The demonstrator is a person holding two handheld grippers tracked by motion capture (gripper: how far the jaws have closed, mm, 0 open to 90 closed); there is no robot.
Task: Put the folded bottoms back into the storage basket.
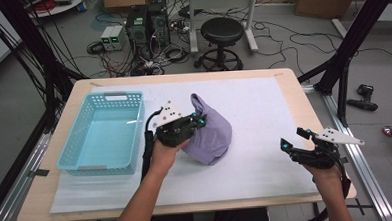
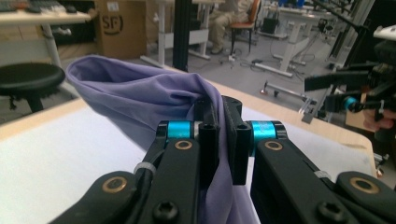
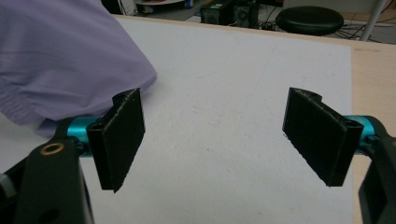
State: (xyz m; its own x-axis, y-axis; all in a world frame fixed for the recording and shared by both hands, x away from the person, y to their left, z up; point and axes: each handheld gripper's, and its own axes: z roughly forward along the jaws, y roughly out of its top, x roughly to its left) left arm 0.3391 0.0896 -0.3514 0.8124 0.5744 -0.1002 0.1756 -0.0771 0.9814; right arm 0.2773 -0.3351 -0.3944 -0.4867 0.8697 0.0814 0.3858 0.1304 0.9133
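- I have the left gripper clenched on a fold of the purple garment; in the left gripper view the fabric is pinched between the two black jaws and drapes off to the side
- The garment sits mid-table on the white mat, partly raised at the pinched edge, its bulk resting on the mat
- Handling, as I judge it: light, limp, stretchy cloth; it will sag and swing, and a thin pinch may slip; a gathered hem or doubled fold is the safer hold
- My right gripper is released, jaws wide apart, nothing between them, near the table's right edge, well apart from the garment
- The blue basket stands just left of the left hand; its near wall could catch trailing fabric
- Beyond the table I note a stool and floor cables, not in the way
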